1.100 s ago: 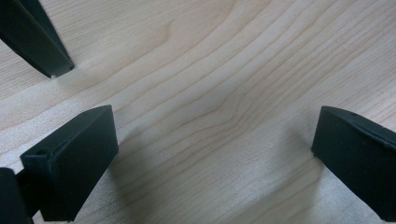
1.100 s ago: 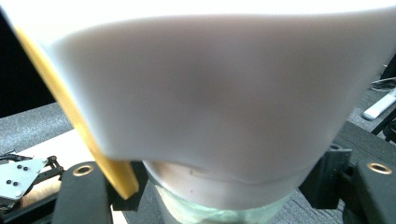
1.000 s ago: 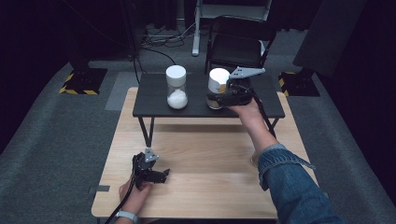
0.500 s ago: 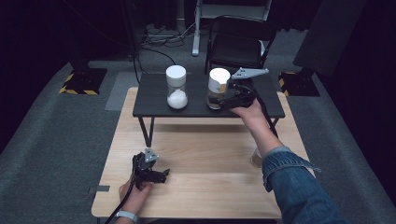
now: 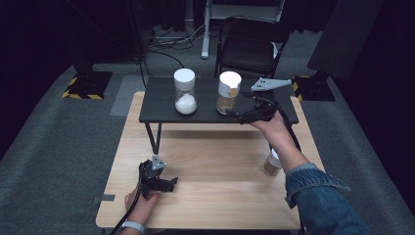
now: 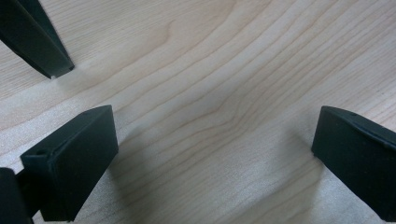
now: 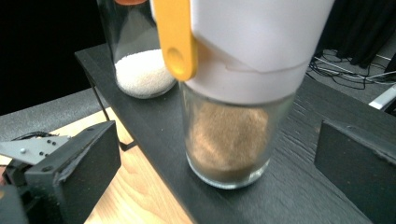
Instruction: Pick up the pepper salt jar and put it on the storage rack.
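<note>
A glass jar of brown powder (image 5: 228, 95), with a white lid and a yellow tab (image 7: 175, 42), stands upright on the black shelf (image 5: 161, 105). Left of it stands a jar of white grains (image 5: 185, 93). My right gripper (image 5: 236, 115) sits just right of the brown jar. Its jaws have just been opening and now stand open and wide. In the right gripper view the brown jar (image 7: 229, 140) is ahead of the right gripper (image 7: 217, 158), and neither pad touches it. My left gripper (image 5: 170, 183) rests open on the wooden table (image 5: 220, 161) with only bare wood between its jaws (image 6: 215, 140).
A small jar (image 5: 270, 165) stands on the wooden table beside my right forearm. The black shelf stands on thin legs (image 5: 155, 139) over the table's far half. A black chair (image 5: 249, 46) is behind the shelf, and grey carpet surrounds the table.
The right gripper was shut on the brown jar; it has opened, let go and drawn back to the right, toward the person. The jar stays upright on the shelf. The left gripper has not moved.
</note>
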